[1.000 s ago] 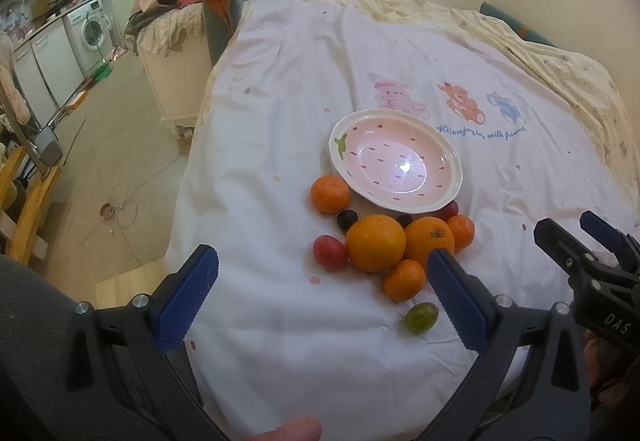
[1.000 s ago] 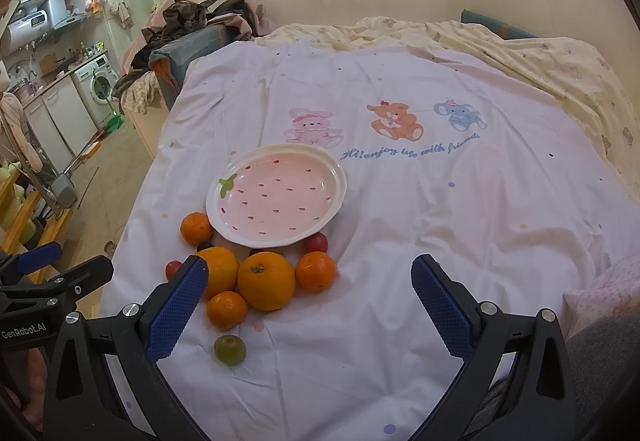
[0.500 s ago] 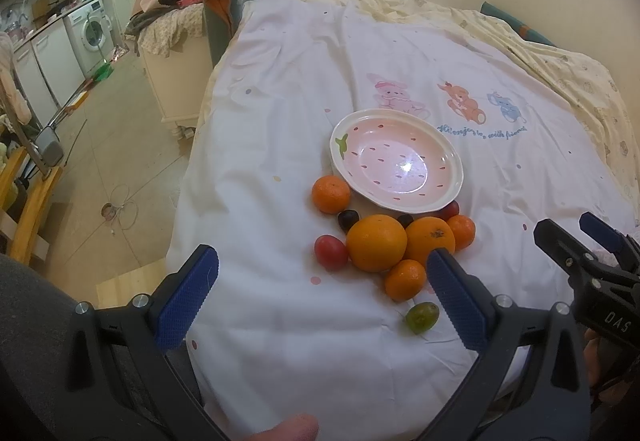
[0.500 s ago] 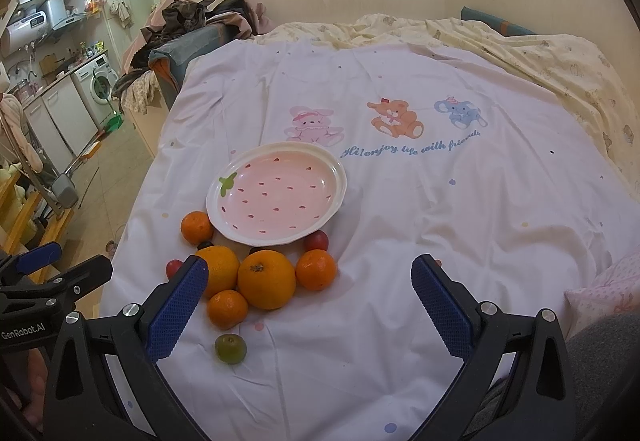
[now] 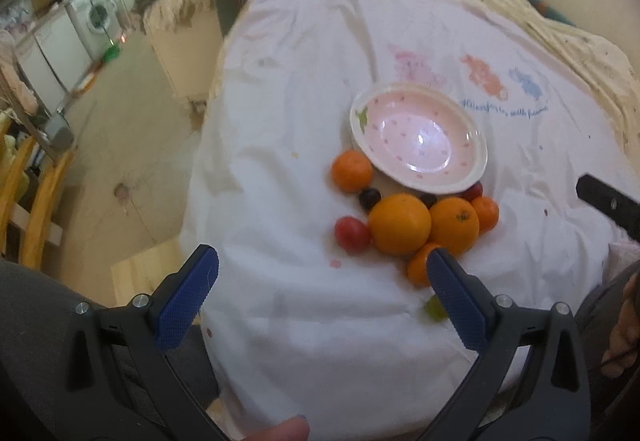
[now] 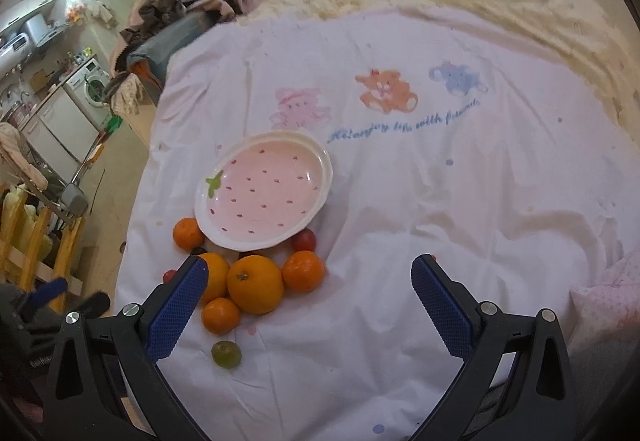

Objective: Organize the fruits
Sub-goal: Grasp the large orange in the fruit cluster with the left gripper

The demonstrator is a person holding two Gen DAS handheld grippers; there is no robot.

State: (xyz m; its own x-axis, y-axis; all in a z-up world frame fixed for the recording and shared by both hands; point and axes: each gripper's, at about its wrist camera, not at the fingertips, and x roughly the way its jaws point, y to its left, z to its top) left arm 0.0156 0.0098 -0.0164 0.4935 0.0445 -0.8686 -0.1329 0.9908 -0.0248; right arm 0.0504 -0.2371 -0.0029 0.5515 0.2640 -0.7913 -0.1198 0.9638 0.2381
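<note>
A: Two grippers, left (image 5: 322, 291) and right (image 6: 308, 301), both spread wide, gripping nothing, above the sheet (image 6: 420, 225).

B: Fruit?

A: Bunched against the near rim of the pink plate (image 6: 264, 193), none on it: oranges (image 6: 256, 283), tangerines (image 6: 303, 270), a red one (image 5: 352, 235), dark ones (image 5: 369, 197). A green fruit (image 6: 226, 353) lies apart, nearest the grippers.

Pink strawberry-dotted plate (image 6: 264, 191), orange fruits (image 6: 255, 283), white cartoon-animal bedsheet (image 6: 400, 201), blue-padded black tongs (image 6: 308, 297).
</note>
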